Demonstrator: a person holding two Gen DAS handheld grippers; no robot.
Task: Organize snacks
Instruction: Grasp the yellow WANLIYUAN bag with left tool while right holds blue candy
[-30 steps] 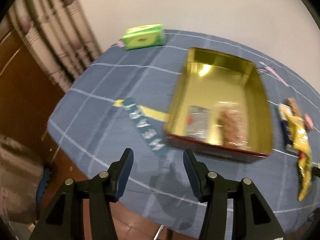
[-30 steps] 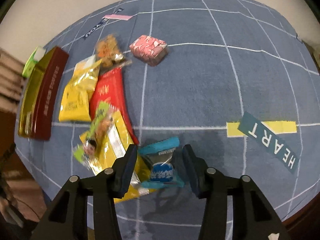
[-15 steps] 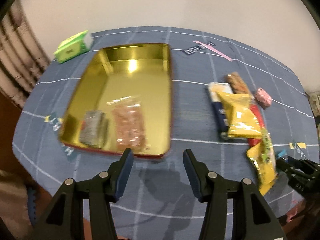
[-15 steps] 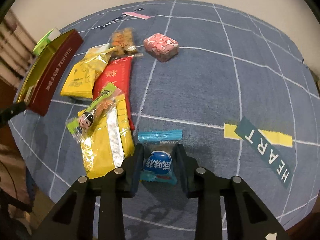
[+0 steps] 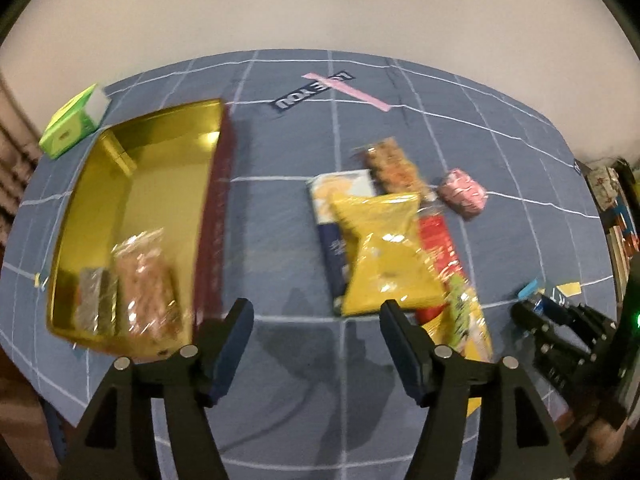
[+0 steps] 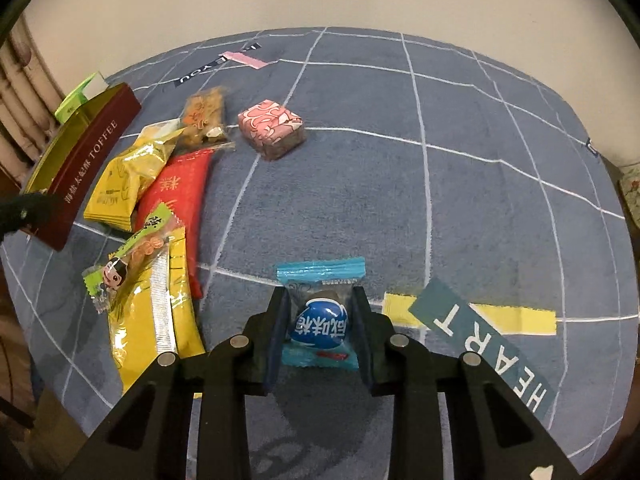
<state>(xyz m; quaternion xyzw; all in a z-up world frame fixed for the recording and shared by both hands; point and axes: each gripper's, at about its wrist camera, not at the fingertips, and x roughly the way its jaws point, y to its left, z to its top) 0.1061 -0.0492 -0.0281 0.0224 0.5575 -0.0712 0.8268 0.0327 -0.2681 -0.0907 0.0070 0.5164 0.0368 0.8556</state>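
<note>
My right gripper (image 6: 320, 322) is shut on a blue candy packet (image 6: 321, 322) and holds it just above the blue tablecloth. It shows at the right edge of the left wrist view (image 5: 538, 312). My left gripper (image 5: 316, 332) is open and empty above the table's front, between the gold tin (image 5: 100, 184) and the snack pile. The tin holds two wrapped snacks (image 5: 146, 284) at its near end. The pile has a yellow bag (image 5: 384, 256), a red packet (image 6: 180, 188), a pink wrapped cube (image 6: 272, 128) and a brown nut bar (image 6: 202, 114).
A green box (image 5: 70, 126) sits behind the tin at the far left. A long yellow packet with a small green cartoon packet (image 6: 132, 256) on it lies at the front of the pile. The tin's red side (image 6: 86, 172) reads TOFFEE. The table edge is close in front.
My left gripper has swung right, from over the tin toward the snack pile. My right gripper has closed on the blue candy packet and lifted it slightly.
</note>
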